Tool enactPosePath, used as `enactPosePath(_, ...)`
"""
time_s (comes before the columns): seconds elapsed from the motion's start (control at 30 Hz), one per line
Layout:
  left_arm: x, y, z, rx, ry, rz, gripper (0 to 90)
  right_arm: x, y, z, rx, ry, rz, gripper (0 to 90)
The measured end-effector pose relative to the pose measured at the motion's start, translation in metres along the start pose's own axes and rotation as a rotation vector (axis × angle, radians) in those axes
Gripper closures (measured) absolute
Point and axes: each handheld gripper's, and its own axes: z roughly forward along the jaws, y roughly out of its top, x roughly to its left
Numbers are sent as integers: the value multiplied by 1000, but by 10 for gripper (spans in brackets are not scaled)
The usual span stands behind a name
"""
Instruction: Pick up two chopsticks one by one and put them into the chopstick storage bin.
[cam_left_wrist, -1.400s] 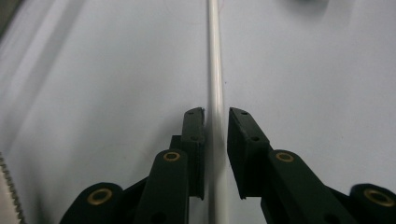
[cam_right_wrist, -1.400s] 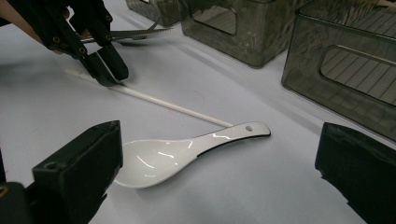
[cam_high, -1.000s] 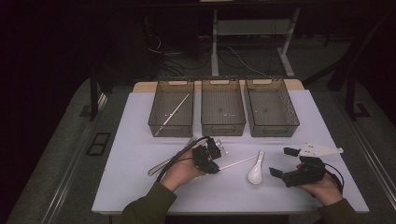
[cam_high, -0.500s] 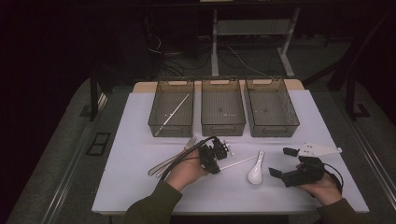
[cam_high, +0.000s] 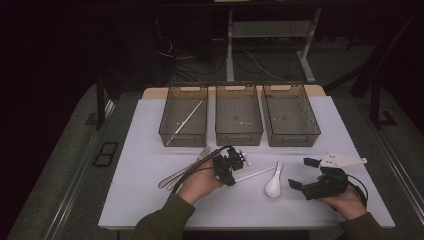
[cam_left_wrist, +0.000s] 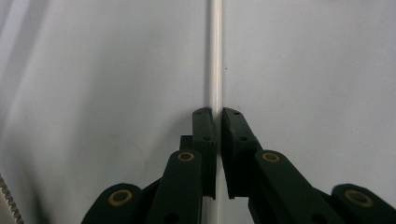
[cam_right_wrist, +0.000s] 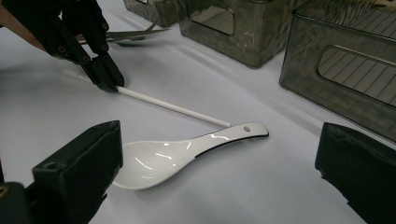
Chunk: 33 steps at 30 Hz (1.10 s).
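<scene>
A thin white chopstick (cam_left_wrist: 215, 70) lies on the white table, and my left gripper (cam_left_wrist: 218, 114) is shut on its near part, pads pressed against it. In the high view the left gripper (cam_high: 232, 177) sits at the table's middle, with the chopstick (cam_high: 257, 173) running right toward a white ceramic spoon (cam_high: 274, 185). My right gripper (cam_high: 301, 172) rests at the right, open, with nothing between its jaws. From the right gripper view the spoon (cam_right_wrist: 177, 154) lies just ahead of those wide jaws, and the left gripper (cam_right_wrist: 106, 79) pinches the chopstick (cam_right_wrist: 173, 107) beyond it.
Three smoky clear bins stand in a row at the back: left (cam_high: 182, 141), middle (cam_high: 239, 139), right (cam_high: 292, 141). The left bin holds another pale stick (cam_high: 186, 121). A fork and a knife (cam_high: 182, 170) lie left of the left hand.
The left hand has edged slightly to the right over the chopstick. The right hand and the spoon have kept still.
</scene>
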Motion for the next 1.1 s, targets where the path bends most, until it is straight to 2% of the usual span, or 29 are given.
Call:
enactPosePath(0.03,1,-1,0,-3,-1,7,838,0,0,0,0,0,1,6)
enactPosePath(0.2,5,-6,-5,-23,-11,-10,838,0,0,0,1,1,3,7)
enactPosePath(0.23,6,-9,-7,-48,-13,-27,838,0,0,0,1,1,3,6)
enactPosePath(0.27,6,-9,-7,-48,-13,-27,838,0,0,0,1,1,3,6)
enactPosePath(0.3,7,-13,-12,-74,-26,-52,838,0,0,0,2,1,3,6)
enactPosePath(0.4,9,-16,-17,-92,-28,-52,838,0,0,0,1,1,3,7)
enactPosePath(0.57,15,-25,-31,-168,-33,-69,837,0,0,0,1,1,2,6)
enactPosePath(0.6,18,-29,-37,-199,-28,-76,837,0,0,0,1,1,4,6)
enactPosePath(0.7,21,-33,-44,-223,-24,-82,838,0,0,0,3,1,6,7)
enactPosePath(0.8,26,-41,-55,-285,-32,-104,838,0,0,0,3,2,7,6)
enactPosePath(0.9,29,-46,-62,-309,-28,-108,837,0,0,0,3,3,8,6)
enactPosePath(0.97,31,-50,-67,-334,-26,-129,837,0,0,0,2,4,10,6)
enactPosePath(1.1,37,-58,-79,-374,-14,-146,838,0,0,1,0,6,8,6)
